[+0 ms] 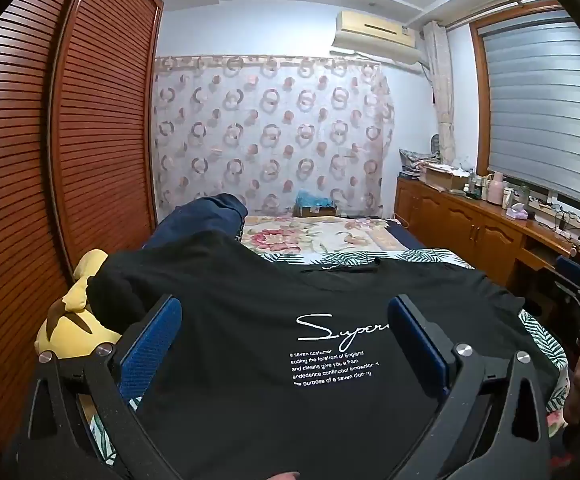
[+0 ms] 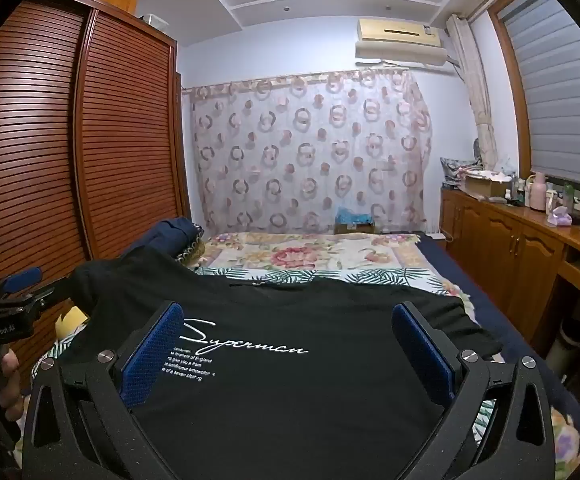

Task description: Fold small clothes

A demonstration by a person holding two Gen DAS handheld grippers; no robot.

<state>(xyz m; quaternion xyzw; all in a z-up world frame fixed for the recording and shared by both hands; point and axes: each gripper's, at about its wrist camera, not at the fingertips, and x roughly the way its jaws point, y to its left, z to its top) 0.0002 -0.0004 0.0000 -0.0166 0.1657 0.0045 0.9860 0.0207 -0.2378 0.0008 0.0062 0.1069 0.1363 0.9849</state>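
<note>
Blue-padded fingers (image 1: 150, 344) of the left gripper (image 1: 286, 340) stand spread as wide as they go, nothing pinched between them; below them lies a black T-shirt (image 1: 250, 320) with white lettering, spread flat on the bed (image 1: 329, 236). Whether the pads touch the cloth I cannot tell. The right gripper (image 2: 290, 348) is likewise wide apart over the same shirt, gripping nothing. In the right wrist view a hand (image 2: 8, 384) holds the left gripper's handle. A yellow plush (image 1: 74, 320) sits at the shirt's left edge.
</note>
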